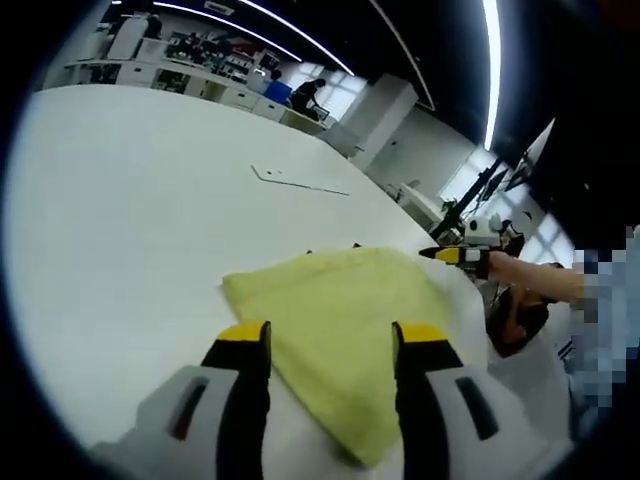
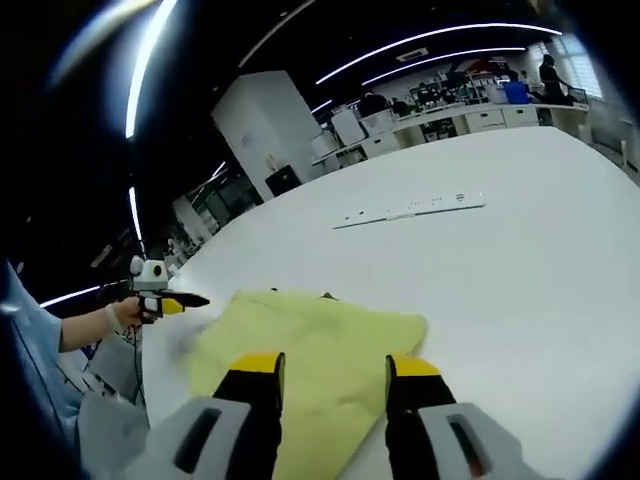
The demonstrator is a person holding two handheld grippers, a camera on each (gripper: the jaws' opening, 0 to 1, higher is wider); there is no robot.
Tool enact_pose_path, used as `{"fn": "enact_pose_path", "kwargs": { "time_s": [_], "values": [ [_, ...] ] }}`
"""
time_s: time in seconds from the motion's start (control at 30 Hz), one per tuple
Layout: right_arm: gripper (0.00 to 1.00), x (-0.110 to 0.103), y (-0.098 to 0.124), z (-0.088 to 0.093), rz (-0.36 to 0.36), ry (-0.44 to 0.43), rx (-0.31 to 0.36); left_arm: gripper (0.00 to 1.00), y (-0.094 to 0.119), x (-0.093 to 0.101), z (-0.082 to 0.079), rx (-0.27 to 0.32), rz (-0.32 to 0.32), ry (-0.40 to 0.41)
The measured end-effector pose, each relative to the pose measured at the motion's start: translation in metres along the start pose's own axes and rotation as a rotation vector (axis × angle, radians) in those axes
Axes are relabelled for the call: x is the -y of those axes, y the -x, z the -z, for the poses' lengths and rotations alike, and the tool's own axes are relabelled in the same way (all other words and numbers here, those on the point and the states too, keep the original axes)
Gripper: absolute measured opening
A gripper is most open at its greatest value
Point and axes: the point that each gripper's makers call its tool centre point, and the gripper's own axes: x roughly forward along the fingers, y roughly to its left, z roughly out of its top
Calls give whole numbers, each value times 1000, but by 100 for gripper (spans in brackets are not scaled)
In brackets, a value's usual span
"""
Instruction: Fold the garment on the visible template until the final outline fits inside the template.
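The white table (image 1: pixel 130 220) takes up most of the left gripper view, running from 9 o'clock across to the centre; in the right gripper view its bare surface (image 2: pixel 520 250) spreads from the centre out to 3 o'clock. Its far edge meets an office with desks and ceiling light strips, too small and blurred to read in detail.

The yellow garment (image 1: pixel 340 320) lies folded flat on the table, just below centre in the left gripper view, and again low and centre in the right gripper view (image 2: pixel 320 345). Small dark marks peek out at its far edge; whether they are template corners cannot be told, and no template outline can be made out under the cloth. A thin pale strip (image 2: pixel 410 210) lies on the table well beyond the garment, toward 1 o'clock.

The left gripper (image 1: pixel 330 345) rises from 6 o'clock, its yellow-tipped jaws wide apart and holding nothing; the garment shows between them, but contact cannot be judged. The right gripper (image 2: pixel 330 375) likewise stands at 6 o'clock, jaws spread and empty above the cloth. Its near hem is cut off behind the jaws.
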Motion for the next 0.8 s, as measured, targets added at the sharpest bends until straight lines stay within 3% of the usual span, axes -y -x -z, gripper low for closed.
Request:
{"fn": "enact_pose_path", "kwargs": {
  "time_s": [0.6,0.8],
  "values": [
    [38,-25,50,39,24,6,-11,42,48,34,56,-54,-2,-70],
    [37,-26,64,50,41,7,-16,40,57,38,69,-26,-5,-50]
  ]
}}
